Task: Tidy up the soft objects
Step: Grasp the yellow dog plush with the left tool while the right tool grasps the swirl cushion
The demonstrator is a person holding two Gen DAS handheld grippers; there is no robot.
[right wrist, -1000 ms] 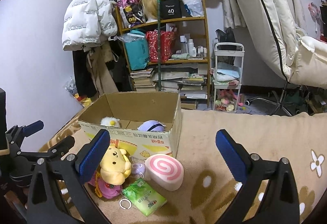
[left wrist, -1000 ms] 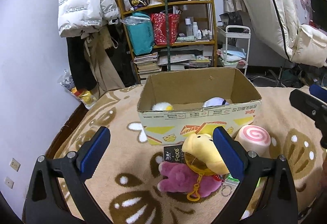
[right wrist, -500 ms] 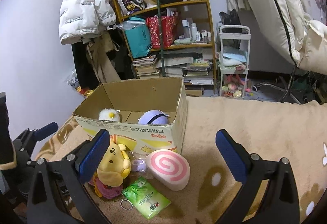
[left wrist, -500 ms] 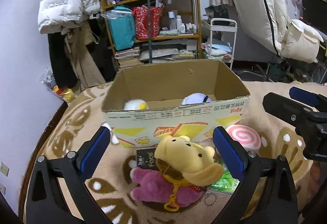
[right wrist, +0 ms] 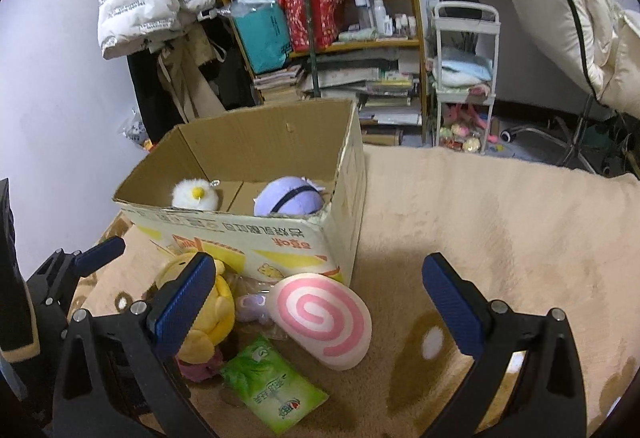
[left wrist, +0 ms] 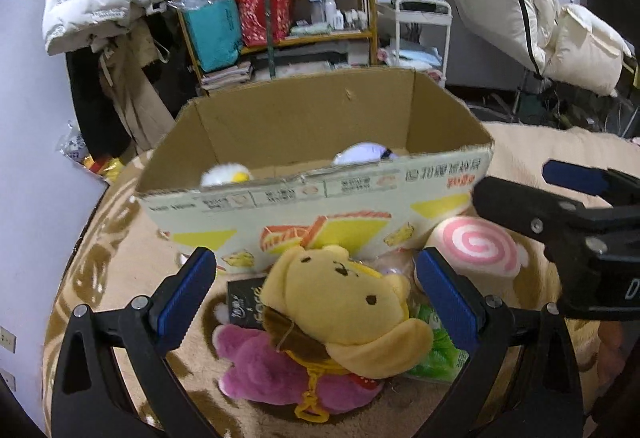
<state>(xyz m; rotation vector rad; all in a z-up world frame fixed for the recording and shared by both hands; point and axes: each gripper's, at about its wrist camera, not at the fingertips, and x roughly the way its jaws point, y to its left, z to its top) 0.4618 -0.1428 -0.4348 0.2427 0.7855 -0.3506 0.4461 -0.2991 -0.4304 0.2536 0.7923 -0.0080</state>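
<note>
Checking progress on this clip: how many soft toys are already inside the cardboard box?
2. A white fluffy toy lies at the left of the box, and a lilac round toy at the right. The front wall hides part of the floor, so more could be concealed.

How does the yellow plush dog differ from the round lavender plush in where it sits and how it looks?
The yellow plush dog lies outside the cardboard box, on the beige rug in front of it; the round lavender plush is inside the box. The dog rests on a purple plush and shows a face; the lavender one is a plain ball with a dark band. Both are soft toys.
</note>
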